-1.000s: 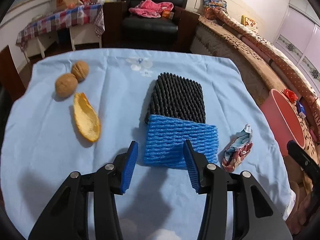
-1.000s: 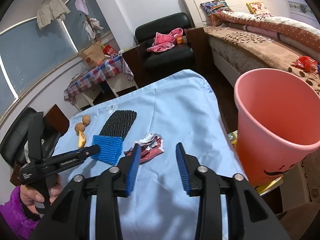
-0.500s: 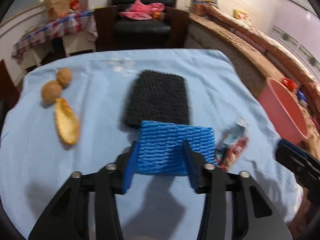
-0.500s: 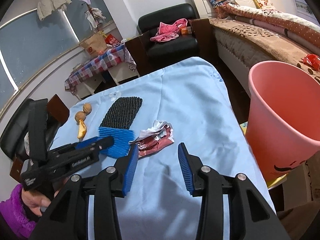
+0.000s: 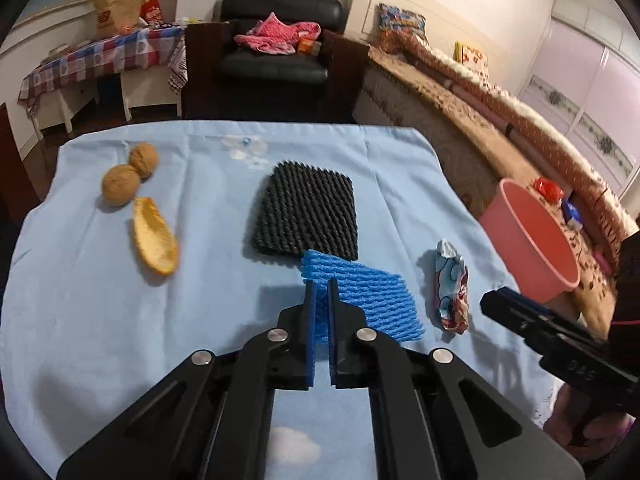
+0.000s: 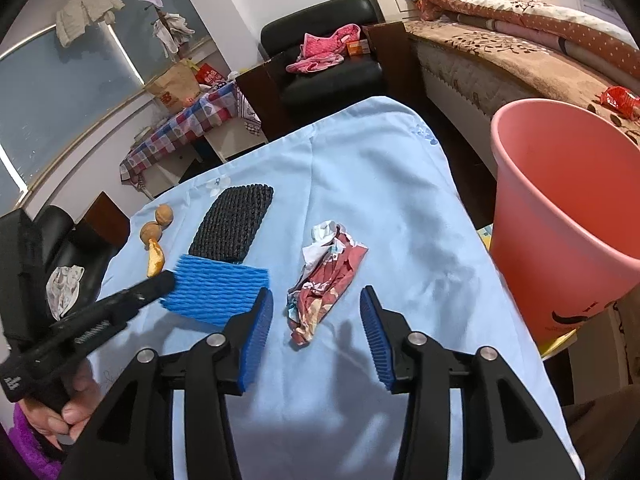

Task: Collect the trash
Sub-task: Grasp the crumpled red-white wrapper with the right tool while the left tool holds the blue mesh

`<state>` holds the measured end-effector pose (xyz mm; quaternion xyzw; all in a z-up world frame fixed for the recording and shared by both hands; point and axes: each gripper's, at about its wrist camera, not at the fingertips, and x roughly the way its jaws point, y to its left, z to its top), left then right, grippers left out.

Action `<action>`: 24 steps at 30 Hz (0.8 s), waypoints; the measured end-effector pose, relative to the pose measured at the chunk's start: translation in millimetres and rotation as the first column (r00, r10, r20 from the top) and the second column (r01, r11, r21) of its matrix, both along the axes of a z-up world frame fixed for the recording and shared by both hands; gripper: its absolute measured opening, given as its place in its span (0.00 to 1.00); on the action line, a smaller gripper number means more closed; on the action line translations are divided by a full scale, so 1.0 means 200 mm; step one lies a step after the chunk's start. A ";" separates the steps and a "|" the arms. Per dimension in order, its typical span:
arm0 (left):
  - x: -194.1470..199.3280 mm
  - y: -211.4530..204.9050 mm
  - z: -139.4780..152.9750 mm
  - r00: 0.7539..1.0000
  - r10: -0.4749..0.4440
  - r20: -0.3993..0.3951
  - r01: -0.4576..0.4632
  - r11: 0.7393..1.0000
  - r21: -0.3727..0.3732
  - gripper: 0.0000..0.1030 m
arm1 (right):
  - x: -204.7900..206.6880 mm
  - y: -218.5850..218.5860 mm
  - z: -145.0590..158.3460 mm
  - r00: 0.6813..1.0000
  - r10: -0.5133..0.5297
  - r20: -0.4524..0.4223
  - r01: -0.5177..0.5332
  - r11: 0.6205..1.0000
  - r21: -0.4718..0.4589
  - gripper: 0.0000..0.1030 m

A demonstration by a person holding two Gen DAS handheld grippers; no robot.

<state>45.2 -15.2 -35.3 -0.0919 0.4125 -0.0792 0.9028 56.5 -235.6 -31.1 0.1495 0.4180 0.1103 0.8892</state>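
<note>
Left gripper (image 5: 321, 292) has its jaws clamped on the near edge of the blue foam net (image 5: 362, 300), pinching it flat between the pads. An edge grip makes sense: the net is thin and floppy and gives nothing else to bite. Its far corner lies against the black foam net (image 5: 306, 210), which sits flat mid-table, untouched.

Right gripper (image 6: 316, 300) hovers over the crumpled wrapper (image 6: 326, 276), jaws apart and opening, wrapper between them but pads not on it. Looks like it's widening to straddle the long crinkled shape.

Pink bucket (image 6: 560, 216) stands off the table's right edge, mouth up, within easy reach of the right side, so that's probably the drop point. Nothing visible inside it from here.

Orange peel (image 5: 154, 240) and two walnuts (image 5: 128, 178) lie grouped at the far left on the blue tablecloth (image 5: 100, 320), well apart from both grippers. Judging by layout, those come later.

Risk: the net may drag the black one as it lifts.
</note>
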 end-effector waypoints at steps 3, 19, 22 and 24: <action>-0.04 0.03 0.03 1.000 0.002 0.014 -0.001 1.000 -0.019 0.04 | 0.02 0.03 -0.01 1.000 0.003 -0.010 -0.003 1.000 -0.019 0.48; -0.09 0.07 0.13 0.999 0.006 0.047 -0.003 0.998 -0.062 0.04 | 0.07 0.12 -0.11 0.997 0.026 -0.073 -0.034 0.993 -0.113 0.17; -0.09 0.07 0.13 0.999 0.007 0.048 -0.004 0.998 -0.060 0.04 | 0.04 0.09 -0.08 0.999 0.028 -0.047 -0.032 0.995 -0.095 0.16; -0.09 0.06 0.15 0.999 0.006 0.053 -0.003 0.998 -0.060 0.04 | 0.02 0.07 -0.06 0.999 0.025 -0.025 -0.027 0.996 -0.088 0.15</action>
